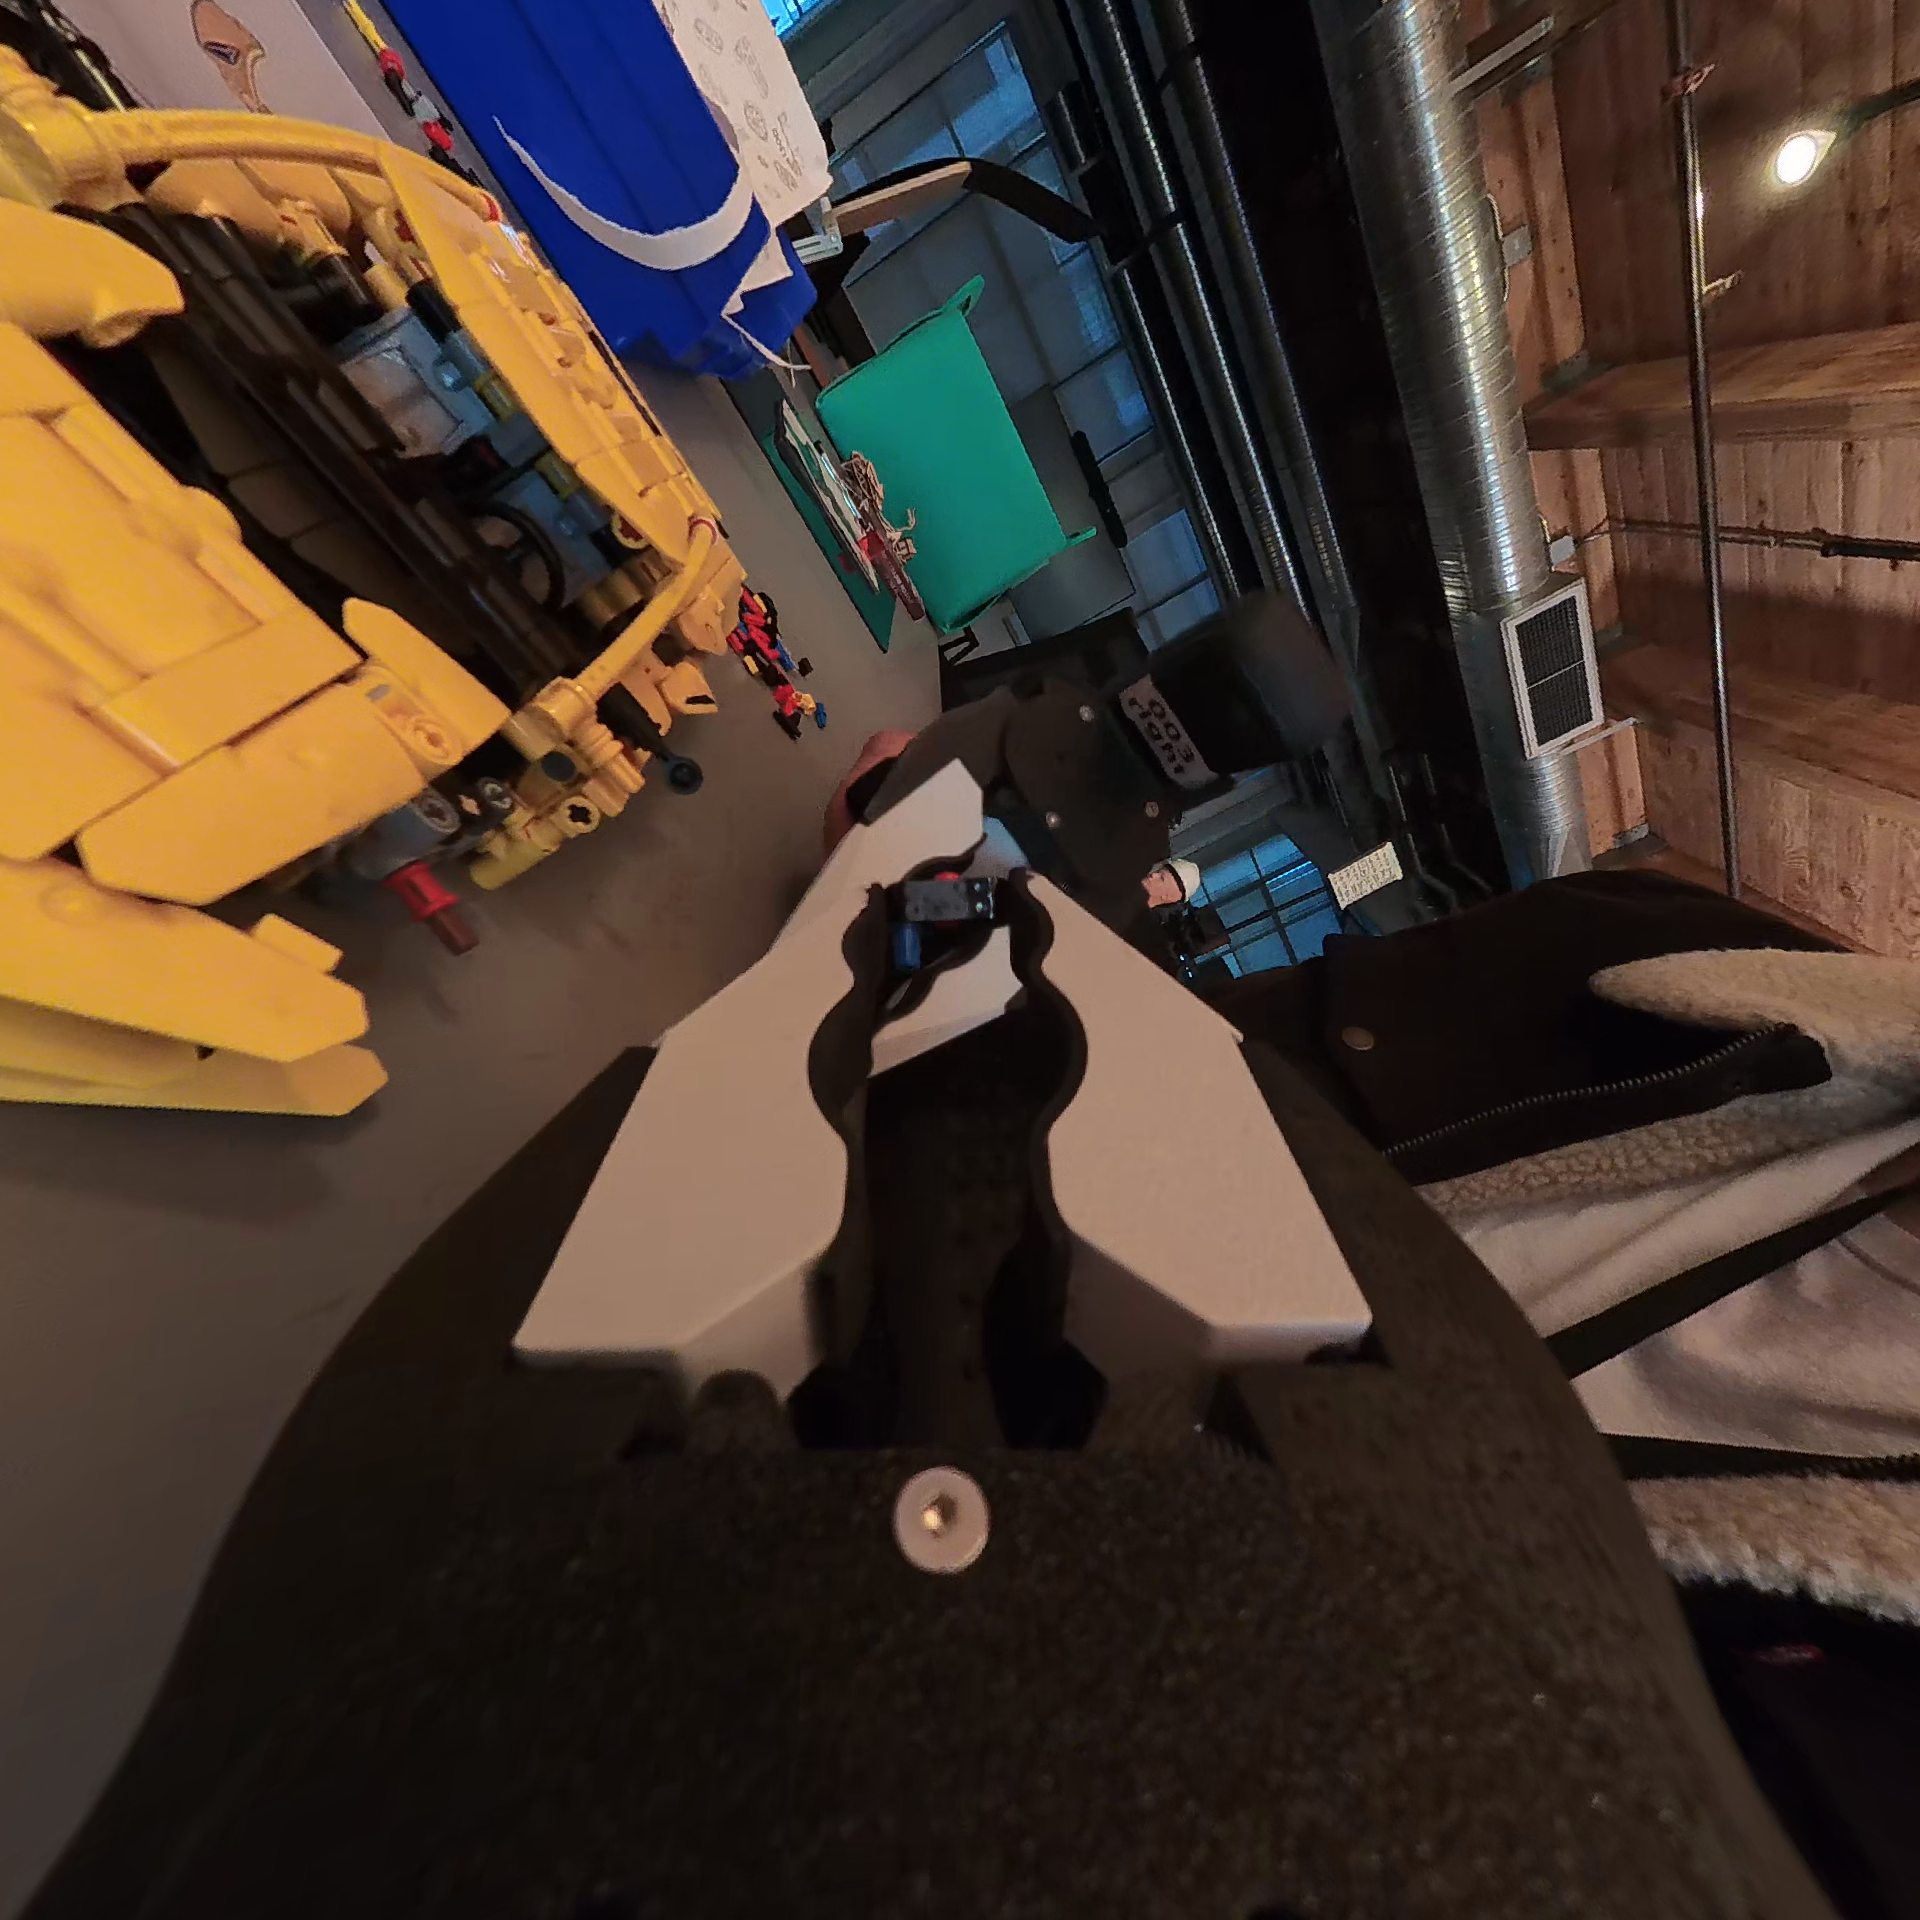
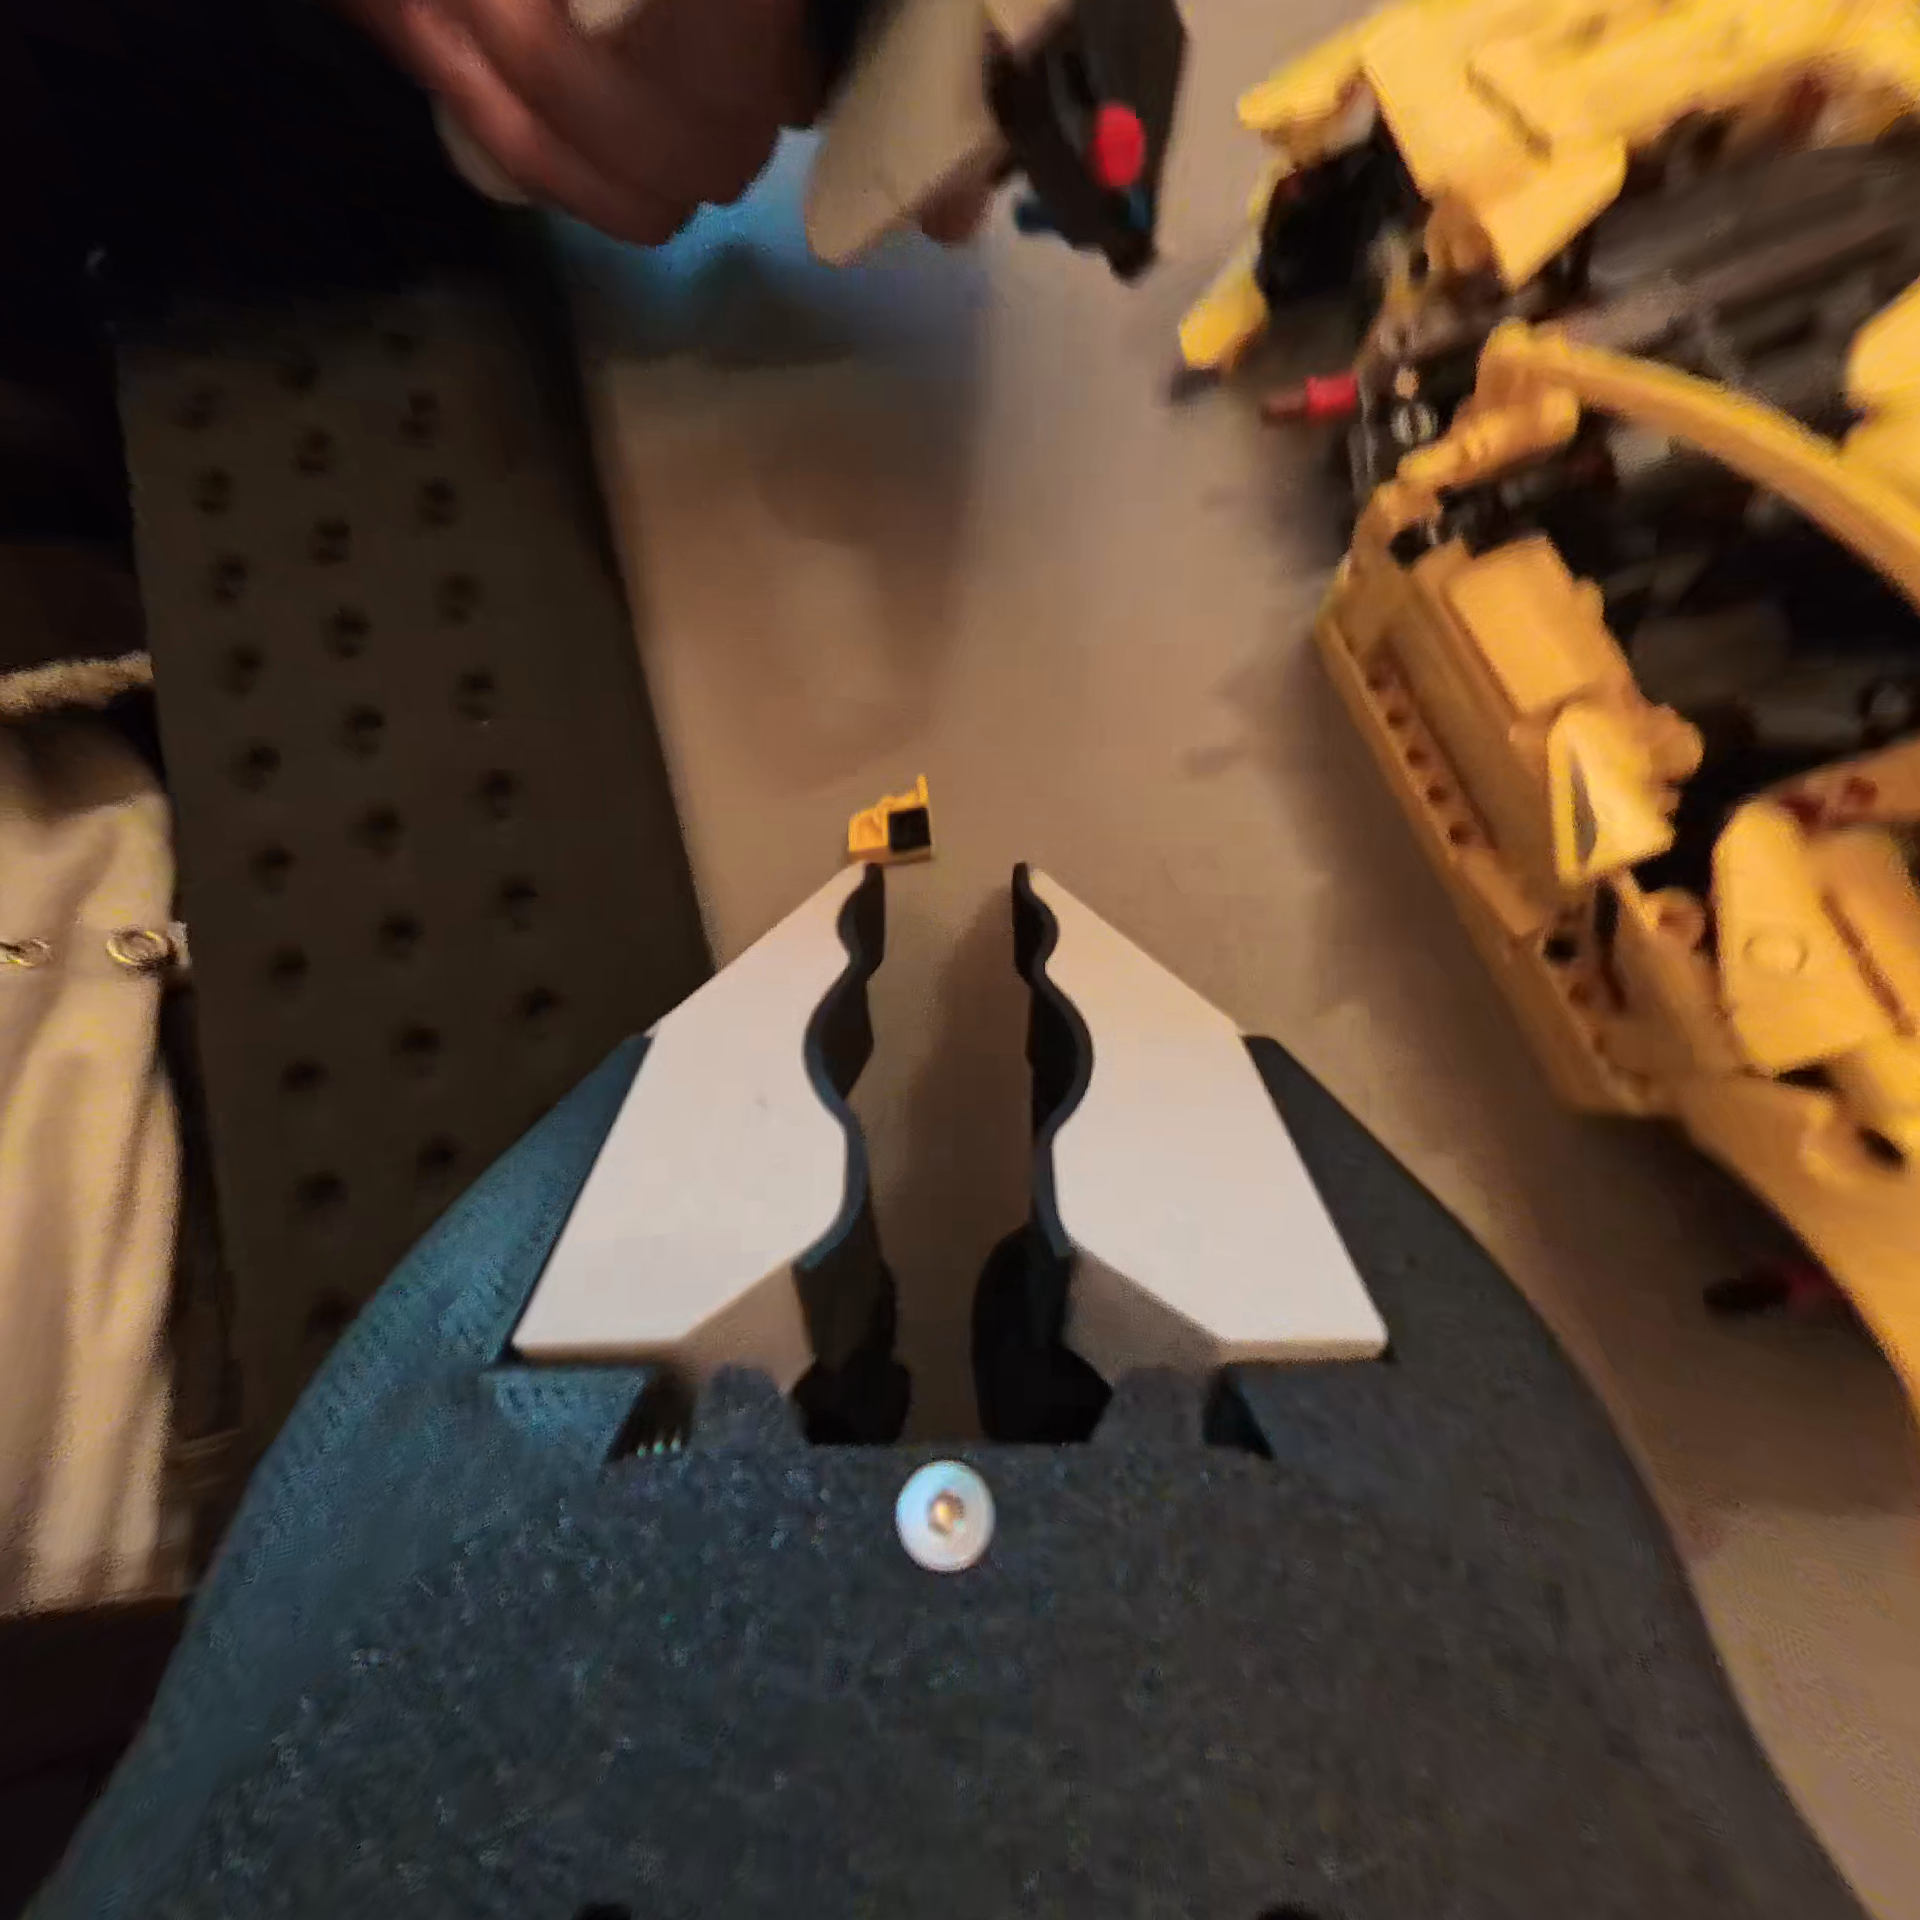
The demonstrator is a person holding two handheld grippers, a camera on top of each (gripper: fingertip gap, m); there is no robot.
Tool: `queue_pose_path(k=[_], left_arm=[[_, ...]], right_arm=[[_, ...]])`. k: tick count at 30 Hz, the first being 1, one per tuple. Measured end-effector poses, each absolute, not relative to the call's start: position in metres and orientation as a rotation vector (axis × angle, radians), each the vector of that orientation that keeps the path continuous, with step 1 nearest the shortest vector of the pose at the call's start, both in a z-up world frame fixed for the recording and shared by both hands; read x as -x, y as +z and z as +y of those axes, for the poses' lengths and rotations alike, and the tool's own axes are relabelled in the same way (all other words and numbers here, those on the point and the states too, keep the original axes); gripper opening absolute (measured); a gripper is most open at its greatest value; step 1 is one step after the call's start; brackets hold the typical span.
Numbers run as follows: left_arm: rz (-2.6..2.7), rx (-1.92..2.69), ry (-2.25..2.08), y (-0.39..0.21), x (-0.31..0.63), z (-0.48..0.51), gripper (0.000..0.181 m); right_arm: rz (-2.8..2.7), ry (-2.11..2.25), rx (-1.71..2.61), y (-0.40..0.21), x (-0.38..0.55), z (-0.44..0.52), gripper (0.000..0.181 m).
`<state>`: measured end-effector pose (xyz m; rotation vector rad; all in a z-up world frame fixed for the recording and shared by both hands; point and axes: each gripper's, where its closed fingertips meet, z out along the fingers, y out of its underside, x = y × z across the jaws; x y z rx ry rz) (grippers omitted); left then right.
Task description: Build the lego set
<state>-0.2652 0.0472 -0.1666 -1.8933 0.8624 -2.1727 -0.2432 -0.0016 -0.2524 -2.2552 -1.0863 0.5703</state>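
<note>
A large yellow lego model [image 1: 260, 540] stands on the grey table at the left of the left wrist view, and at the right of the right wrist view [image 2: 1621, 665]. My left gripper [image 1: 951, 899] is shut on a small black lego piece with blue and red parts [image 1: 940, 902], held above the table. It also shows at the top of the right wrist view [image 2: 1081, 135]. My right gripper [image 2: 948, 878] is open and empty, just short of a small yellow and black lego piece [image 2: 891, 834] lying on the table.
Several small loose lego parts [image 1: 774, 655] lie beyond the model. A blue bin [image 1: 623, 177] and a green box [image 1: 935, 468] stand farther back. A perforated dark panel [image 2: 384, 727] lies left of my right gripper. A person's hand [image 2: 603, 114] and fleece-lined jacket [image 1: 1662, 1195] are close. My right fingertips sit around 10 centimeters from my left ones.
</note>
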Motion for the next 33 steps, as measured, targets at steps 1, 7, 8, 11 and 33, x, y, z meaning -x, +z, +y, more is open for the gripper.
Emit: queue_pose_path(k=[1, 7, 8, 11, 33], left_arm=[[0.864, 1.894, -2.173, -0.167, 0.265, 0.047, 0.022], [0.872, 1.895, -2.171, -0.167, 0.265, 0.046, 0.022], [0.871, 1.895, -2.171, -0.167, 0.265, 0.046, 0.022], [0.872, 1.895, -2.171, -0.167, 0.265, 0.046, 0.022], [0.877, 1.893, -2.171, -0.167, 0.264, 0.046, 0.022]], right_arm=[[-1.03, 0.587, 2.303, -0.253, 0.241, -0.004, 0.023], [-0.789, 0.609, 2.365, -0.251, 0.246, -0.004, 0.023], [-0.817, 0.571, 2.371, -0.253, 0.246, -0.005, 0.023], [-0.857, 0.53, 2.358, -0.254, 0.25, -0.004, 0.024], [-0.914, 0.34, 2.332, -0.256, 0.255, 0.0, 0.023]])
